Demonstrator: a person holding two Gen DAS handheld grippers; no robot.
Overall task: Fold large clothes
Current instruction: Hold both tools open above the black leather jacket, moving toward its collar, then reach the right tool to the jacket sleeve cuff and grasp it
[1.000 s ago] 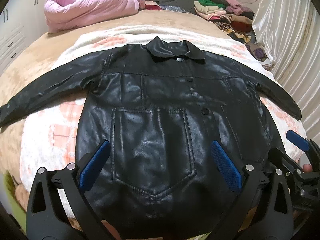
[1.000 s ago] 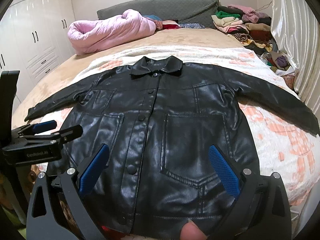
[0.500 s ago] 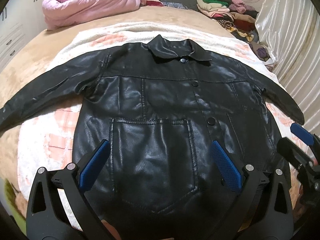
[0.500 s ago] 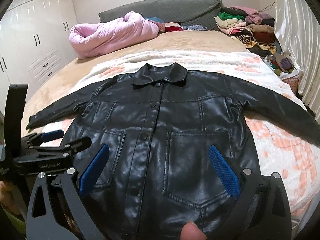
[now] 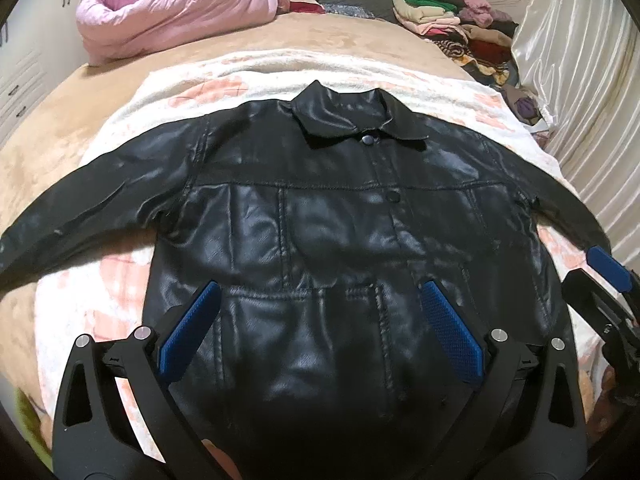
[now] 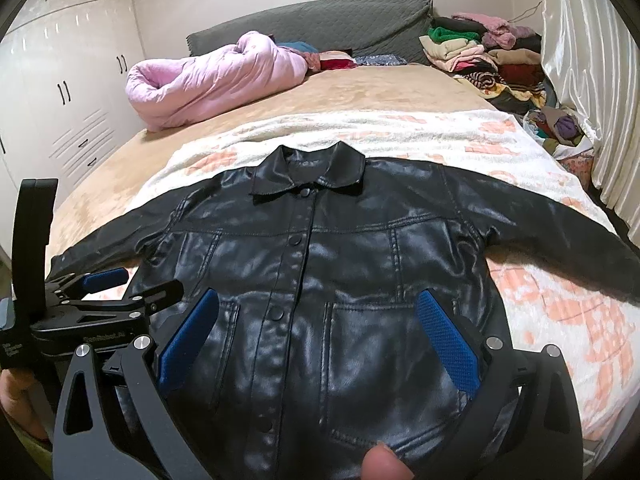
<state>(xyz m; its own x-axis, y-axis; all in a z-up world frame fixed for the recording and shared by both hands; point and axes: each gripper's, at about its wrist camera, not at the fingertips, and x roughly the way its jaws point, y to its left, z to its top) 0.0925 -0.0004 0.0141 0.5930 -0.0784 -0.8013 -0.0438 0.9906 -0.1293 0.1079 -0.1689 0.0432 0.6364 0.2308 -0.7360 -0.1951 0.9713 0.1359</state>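
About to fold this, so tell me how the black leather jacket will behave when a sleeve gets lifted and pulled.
The black leather jacket looks glossy, so the blue pads may slip on it. Its creases are broad and soft, so it will probably drape heavily rather than hold a sharp fold. A lifted sleeve would likely drag the body across the fuzzy blanket.

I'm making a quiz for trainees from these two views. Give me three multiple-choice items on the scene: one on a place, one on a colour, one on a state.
1. Where does the jacket lie?
A. on the patterned blanket
B. on the floor
C. on a chair

2. What colour is the rolled quilt near the headboard?
A. green
B. pink
C. white

3. How are the jacket's sleeves?
A. folded across the chest
B. tucked underneath
C. spread out to both sides

Answers: 1 A, the blanket shows all round it. 2 B, it is plainly pink. 3 C, each sleeve reaches sideways.
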